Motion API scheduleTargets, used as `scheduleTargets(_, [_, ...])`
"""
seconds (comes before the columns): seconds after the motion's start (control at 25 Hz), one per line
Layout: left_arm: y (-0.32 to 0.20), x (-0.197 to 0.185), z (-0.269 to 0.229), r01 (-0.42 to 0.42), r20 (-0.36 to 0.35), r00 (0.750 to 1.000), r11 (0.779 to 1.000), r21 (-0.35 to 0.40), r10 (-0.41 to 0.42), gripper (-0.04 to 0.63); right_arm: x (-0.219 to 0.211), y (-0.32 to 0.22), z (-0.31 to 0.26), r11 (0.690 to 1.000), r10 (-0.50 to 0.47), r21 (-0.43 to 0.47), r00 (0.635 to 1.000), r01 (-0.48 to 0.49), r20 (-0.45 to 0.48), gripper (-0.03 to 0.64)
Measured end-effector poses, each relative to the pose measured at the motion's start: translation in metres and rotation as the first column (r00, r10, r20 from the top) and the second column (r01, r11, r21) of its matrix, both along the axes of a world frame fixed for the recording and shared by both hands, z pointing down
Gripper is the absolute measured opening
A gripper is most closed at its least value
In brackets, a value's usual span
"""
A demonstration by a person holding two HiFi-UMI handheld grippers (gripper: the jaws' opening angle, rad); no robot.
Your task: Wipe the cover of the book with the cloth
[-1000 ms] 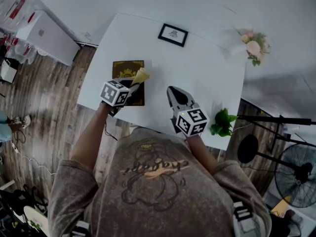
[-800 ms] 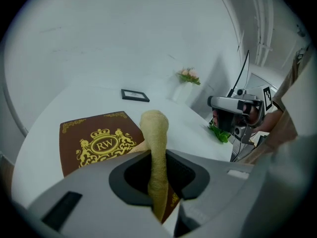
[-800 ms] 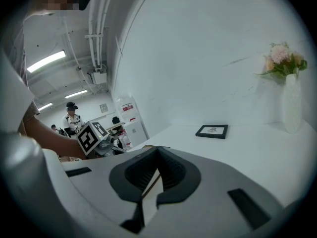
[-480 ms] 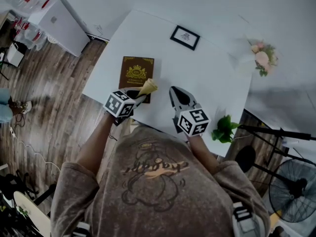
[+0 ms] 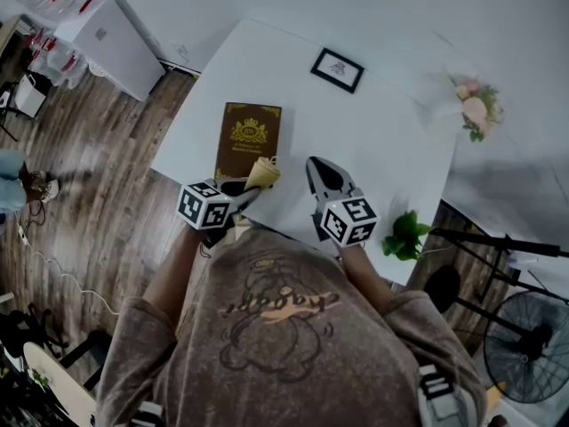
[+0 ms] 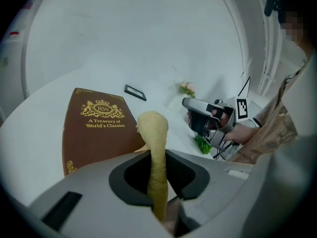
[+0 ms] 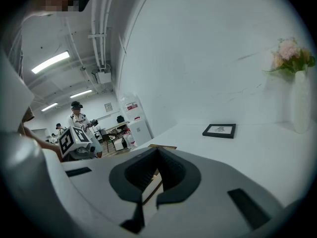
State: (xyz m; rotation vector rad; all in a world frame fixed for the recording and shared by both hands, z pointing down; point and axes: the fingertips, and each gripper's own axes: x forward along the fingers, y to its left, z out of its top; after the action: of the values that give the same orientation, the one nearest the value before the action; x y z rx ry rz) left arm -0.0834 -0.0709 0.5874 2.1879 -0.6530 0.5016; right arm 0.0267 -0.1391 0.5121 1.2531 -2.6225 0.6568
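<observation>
I'm in a lab-style recording room. A white table (image 5: 382,140) is staged with a framed picture (image 5: 337,69) and a vase of flowers (image 5: 476,105). A standing fan (image 5: 532,345) sits beside it, strip lights (image 7: 50,62) and bare pipes (image 7: 99,29) run overhead, and a person in a headset (image 7: 78,117) stands beyond.

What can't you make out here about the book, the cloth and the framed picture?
- book: near edge hidden by the left gripper, left gripper view.
- cloth: lower end buried between the jaws, same view.
- framed picture: its image too small, head view.
</observation>
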Motion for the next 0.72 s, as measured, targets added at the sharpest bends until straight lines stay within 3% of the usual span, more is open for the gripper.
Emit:
scheduleTargets(0.16, [-0.020,-0.018,-0.028,0.095,-0.072,0.993,0.995,0.030,-0.092,0.061,0.000,-0.003,0.000,1.000,0.007,0.000,1.000,-0.007,-0.001,-0.008])
scheduleTargets(0.28, [-0.047,-0.041,-0.045,0.175,-0.087,0.982,0.981,0.081,-0.168,0.061,0.000,-0.004,0.000,1.000,0.018,-0.001,1.000,-0.018,-0.001,-0.008])
scheduleTargets(0.52, [-0.124,-0.094,-0.045,0.320,0.002,0.946,0.932,0.169,-0.325,0.061,0.003,-0.009,-0.001,0.999,0.049,-0.002,0.999,-0.049,-0.005,-0.008])
scheduleTargets(0.72, [-0.175,-0.115,-0.029,0.343,0.074,0.928,0.916,0.207,-0.364,0.061,0.014,-0.013,-0.001,0.995,0.098,-0.002,0.995,-0.098,-0.012,-0.008])
